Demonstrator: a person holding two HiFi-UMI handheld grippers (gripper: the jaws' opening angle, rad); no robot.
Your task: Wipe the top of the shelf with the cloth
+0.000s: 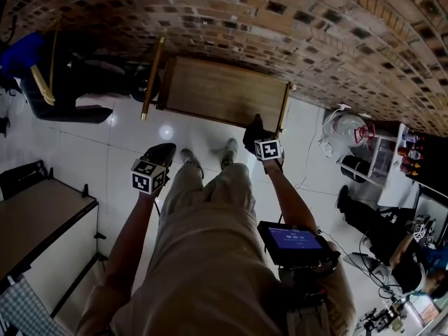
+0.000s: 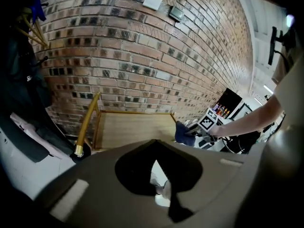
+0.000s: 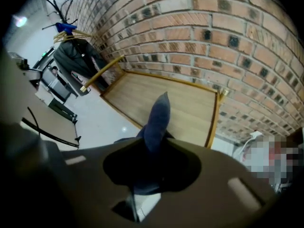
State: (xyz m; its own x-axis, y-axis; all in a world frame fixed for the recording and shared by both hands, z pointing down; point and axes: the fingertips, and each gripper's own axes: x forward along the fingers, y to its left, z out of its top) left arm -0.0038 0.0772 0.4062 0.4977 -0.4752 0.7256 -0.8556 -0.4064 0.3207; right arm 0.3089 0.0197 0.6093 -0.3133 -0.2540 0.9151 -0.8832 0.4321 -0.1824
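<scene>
Clamped on cloth [image 3: 157, 120] by right gripper [image 1: 255, 135], at shelf top's [image 1: 217, 89] near-right edge, long axis leftward; left gripper [image 1: 159, 154] farther, seemingly shut.

Open approach across white floor [image 1: 126, 145] to front edge of wooden shelf top [image 1: 224, 89]. Flat run along shelf top from end to end. Closed off behind by brick wall [image 1: 294, 19], tight against back edge. Brass bar [image 1: 152, 75] slanting just beside left end; brass edge rail [image 1: 283, 107] along right end. Dark coat on rack [image 1: 70, 82] near left side. White appliance [image 1: 346, 128] on floor near right side. Desk [image 1: 35, 219] well apart, lower left.
</scene>
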